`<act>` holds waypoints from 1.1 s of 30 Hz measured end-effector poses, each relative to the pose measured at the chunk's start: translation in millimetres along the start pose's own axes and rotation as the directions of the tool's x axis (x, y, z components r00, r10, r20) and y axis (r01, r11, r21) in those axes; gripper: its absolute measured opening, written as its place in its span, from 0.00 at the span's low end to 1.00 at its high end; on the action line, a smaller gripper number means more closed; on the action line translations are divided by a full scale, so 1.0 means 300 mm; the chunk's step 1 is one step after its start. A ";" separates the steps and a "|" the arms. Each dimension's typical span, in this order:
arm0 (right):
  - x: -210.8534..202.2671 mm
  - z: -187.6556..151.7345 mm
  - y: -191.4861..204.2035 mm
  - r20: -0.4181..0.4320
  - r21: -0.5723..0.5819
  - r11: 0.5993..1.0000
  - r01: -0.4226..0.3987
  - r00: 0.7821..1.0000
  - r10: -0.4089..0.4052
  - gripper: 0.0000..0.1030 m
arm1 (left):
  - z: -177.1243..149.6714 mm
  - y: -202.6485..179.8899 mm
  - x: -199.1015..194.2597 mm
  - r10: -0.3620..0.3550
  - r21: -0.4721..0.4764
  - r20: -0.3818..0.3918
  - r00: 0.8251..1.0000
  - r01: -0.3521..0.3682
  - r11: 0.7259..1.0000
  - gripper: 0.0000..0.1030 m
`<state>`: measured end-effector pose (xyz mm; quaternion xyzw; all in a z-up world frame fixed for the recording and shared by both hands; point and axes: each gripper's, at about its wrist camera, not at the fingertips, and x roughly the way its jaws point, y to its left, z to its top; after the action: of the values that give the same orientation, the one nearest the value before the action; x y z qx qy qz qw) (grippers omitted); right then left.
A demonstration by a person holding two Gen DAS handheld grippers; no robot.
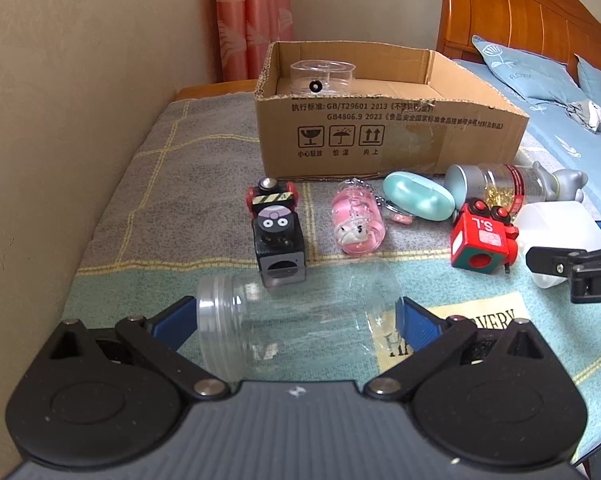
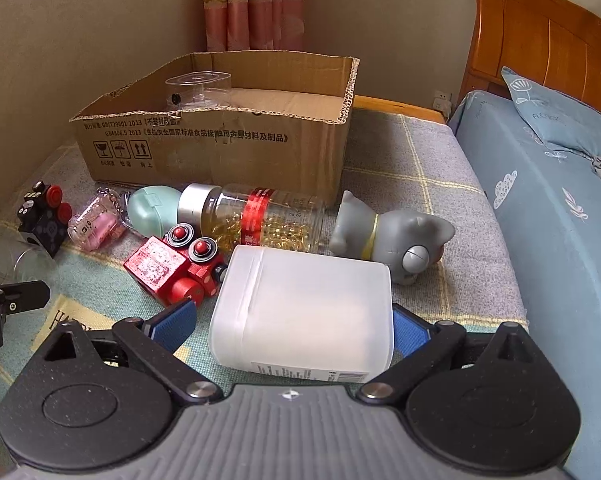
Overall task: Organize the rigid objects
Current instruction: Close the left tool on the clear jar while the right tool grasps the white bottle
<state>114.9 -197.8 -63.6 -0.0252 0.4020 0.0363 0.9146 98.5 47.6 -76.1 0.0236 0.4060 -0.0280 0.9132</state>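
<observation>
Left gripper [image 1: 296, 320]: jaws spread around a clear jar [image 1: 296, 320] lying on its side on the blanket [image 1: 148, 200], pads at neck and base; whether they press it cannot be told. Its smooth round wall would likely slip or roll under an uneven squeeze. Right gripper [image 2: 292, 320]: jaws spread around a white container [image 2: 304, 304] (left pad apart, right pad at its edge). Beyond lies the cardboard box [image 1: 380, 140], the probable destination.
</observation>
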 end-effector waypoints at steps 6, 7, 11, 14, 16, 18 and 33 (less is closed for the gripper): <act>-0.009 -0.008 -0.003 -0.020 -0.005 0.999 0.033 0.999 -0.033 0.86 | -0.002 0.003 -0.009 -0.010 -0.011 0.007 1.000 0.010 1.000 0.95; -0.012 -0.011 0.001 -0.023 -0.012 0.999 0.035 0.999 -0.036 0.86 | -0.002 0.003 -0.011 -0.010 -0.011 0.005 1.000 0.010 1.000 0.92; -0.035 -0.026 0.003 -0.045 -0.015 1.000 0.015 0.999 -0.015 0.86 | -0.008 0.007 -0.022 -0.009 -0.007 -0.004 1.000 0.009 1.000 0.91; -0.047 -0.032 0.002 -0.057 -0.010 1.000 0.001 0.998 -0.002 0.86 | -0.012 0.005 -0.028 0.004 0.002 -0.016 1.000 -0.004 1.000 0.91; -0.047 -0.027 -0.001 -0.059 0.002 1.000 -0.009 0.998 0.009 0.87 | -0.007 0.000 -0.026 0.015 0.005 -0.016 1.000 -0.015 1.000 0.91; -0.042 -0.018 -0.004 -0.058 0.017 1.000 -0.015 0.998 0.016 0.88 | 0.002 -0.008 -0.020 0.021 0.003 -0.019 1.000 -0.021 1.000 0.92; -0.022 -0.009 0.006 -0.083 -0.064 0.998 -0.009 0.997 0.003 0.86 | 0.019 -0.006 -0.041 -0.003 0.004 -0.033 0.999 0.003 1.000 0.89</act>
<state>108.2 -196.6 -60.7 -0.0549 0.4382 0.0510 0.8957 94.5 45.9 -63.3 0.0255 0.4211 -0.0300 0.9062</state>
